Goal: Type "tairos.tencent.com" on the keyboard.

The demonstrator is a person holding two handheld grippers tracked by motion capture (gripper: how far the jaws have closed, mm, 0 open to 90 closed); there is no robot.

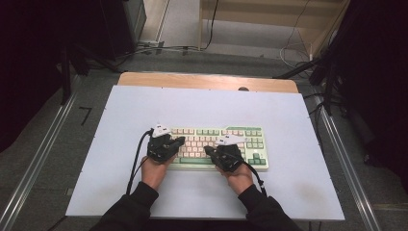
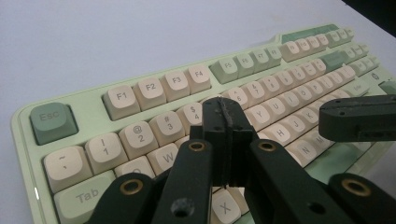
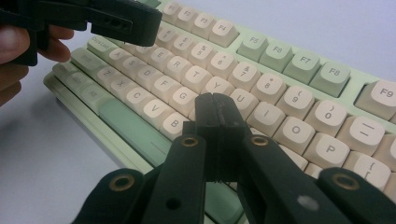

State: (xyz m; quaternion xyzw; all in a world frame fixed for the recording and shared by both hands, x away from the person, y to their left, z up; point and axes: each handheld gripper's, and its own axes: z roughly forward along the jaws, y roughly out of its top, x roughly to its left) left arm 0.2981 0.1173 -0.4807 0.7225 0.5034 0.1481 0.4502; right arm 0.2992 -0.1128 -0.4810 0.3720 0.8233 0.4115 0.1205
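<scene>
- Centrally on the white desk (image 1: 288, 120) lies a pale green keyboard (image 1: 250, 137) with cream keys, long side toward the person.
- Left gripper (image 1: 179, 140) hovers over the keyboard's left half; its fingers (image 2: 219, 126) are pressed together, near the number row.
- Right gripper (image 1: 208, 150) hovers mid-keyboard, fingers (image 3: 210, 121) pressed together above the letter keys.

The keyboard (image 2: 196, 93) has matt plastic keycaps, the table (image 1: 202, 80) a wooden edge under a smooth white sheet (image 1: 202, 106).
</scene>
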